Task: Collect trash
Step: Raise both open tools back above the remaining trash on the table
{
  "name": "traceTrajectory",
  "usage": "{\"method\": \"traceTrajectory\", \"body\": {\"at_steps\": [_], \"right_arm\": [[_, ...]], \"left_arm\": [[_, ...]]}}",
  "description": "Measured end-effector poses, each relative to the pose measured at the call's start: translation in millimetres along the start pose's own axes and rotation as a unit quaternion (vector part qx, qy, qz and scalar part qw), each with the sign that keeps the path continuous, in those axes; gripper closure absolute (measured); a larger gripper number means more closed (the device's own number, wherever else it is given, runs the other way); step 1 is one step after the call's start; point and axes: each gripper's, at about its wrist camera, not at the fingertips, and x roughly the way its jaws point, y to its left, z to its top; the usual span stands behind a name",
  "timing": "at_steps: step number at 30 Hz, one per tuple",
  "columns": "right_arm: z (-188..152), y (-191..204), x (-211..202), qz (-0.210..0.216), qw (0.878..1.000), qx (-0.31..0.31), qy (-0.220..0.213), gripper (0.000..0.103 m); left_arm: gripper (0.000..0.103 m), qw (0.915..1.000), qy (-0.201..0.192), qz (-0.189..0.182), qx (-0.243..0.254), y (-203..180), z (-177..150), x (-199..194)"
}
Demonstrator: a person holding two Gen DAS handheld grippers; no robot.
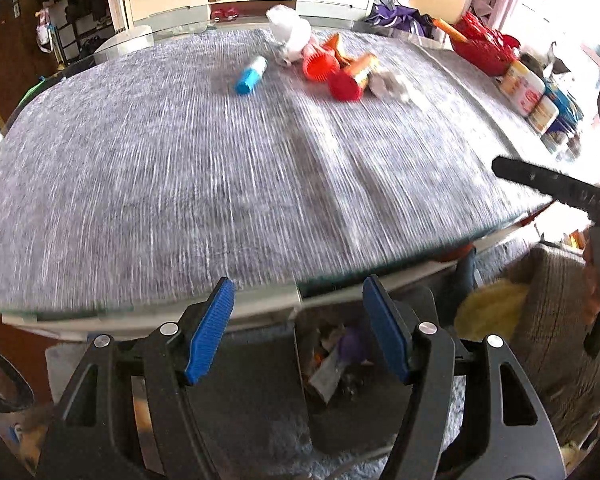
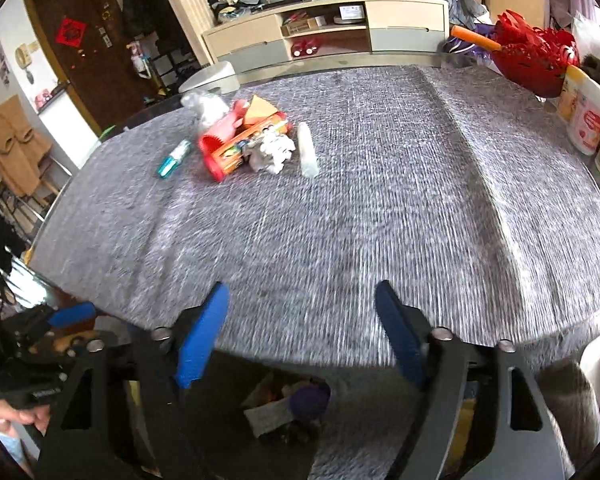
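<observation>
A pile of trash lies far across the grey table [image 1: 180, 184]: a blue-capped tube [image 1: 250, 75], red ribbed cups [image 1: 320, 63], an orange wrapper [image 1: 362, 67], crumpled white paper [image 1: 388, 84] and a clear plastic bag [image 1: 288, 28]. The right wrist view shows the same tube [image 2: 174, 158], orange wrapper [image 2: 240, 148], crumpled paper [image 2: 272, 152], plastic bag [image 2: 206, 106] and a white stick [image 2: 307, 150]. My left gripper [image 1: 298, 304] is open and empty at the table's near edge, above a trash bin [image 1: 332, 364] with scraps. My right gripper [image 2: 302, 312] is open and empty, also over the near edge and the bin [image 2: 284, 404].
A red basket [image 1: 484, 46] and several jars [image 1: 524, 88] stand along the table's right side, also in the right wrist view [image 2: 588, 120]. A cabinet [image 2: 324, 28] stands behind the table. A cushioned seat [image 1: 548, 308] sits at the lower right. The other gripper [image 1: 560, 192] shows at the right.
</observation>
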Motion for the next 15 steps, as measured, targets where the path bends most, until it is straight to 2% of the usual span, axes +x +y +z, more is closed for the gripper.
{"method": "traceTrajectory", "body": {"at_steps": [2, 5, 9, 15], "right_arm": [[10.5, -2.2, 12.0, -0.002, 1.000, 0.004, 0.001, 0.043], [24.4, -3.3, 27.1, -0.005, 1.000, 0.007, 0.001, 0.056], [38.4, -0.7, 42.1, -0.005, 1.000, 0.004, 0.002, 0.058], [49.4, -0.5, 49.3, 0.003, 1.000, 0.006, 0.000, 0.058]], "left_arm": [[0.041, 1.0000, -0.003, -0.004, -0.005, 5.3, 13.6, 5.0], [0.044, 1.0000, -0.004, 0.004, -0.003, 9.5, 35.2, 10.9], [0.044, 0.9998, 0.008, 0.006, 0.015, 8.8, 51.9, 10.9], [0.045, 0.9994, 0.008, -0.003, 0.032, 10.4, 48.9, 0.7]]}}
